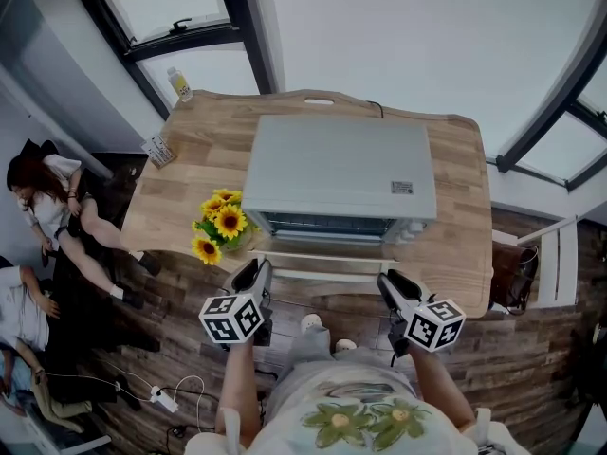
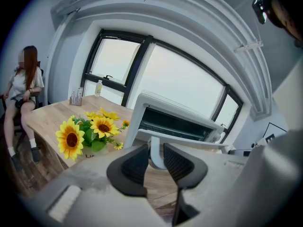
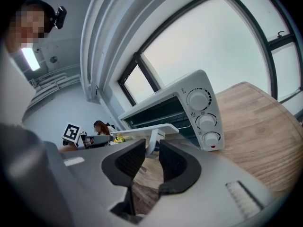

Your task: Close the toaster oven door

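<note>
Wood table [image 1: 190,173] in front of me, w/ the oven [image 1: 337,169] mid-table. Sunflowers [image 1: 220,224] sit just L of the oven's front corner. Small card stand [image 1: 159,150] is further L, at table edge. Bottle [image 1: 179,84] stands far-L, behind oven.

Grey left claw [image 1: 254,269], grey right claw [image 1: 391,282], black ribbed pads [image 2: 135,163], black-and-white marker cubes [image 1: 232,318], pale flower-print top [image 1: 365,417]

- Head view: overhead, steeply down on toaster oven [image 1: 340,169].
- Gripper views: low, close, facing its open front; both share the door handle [image 2: 156,150].
</note>
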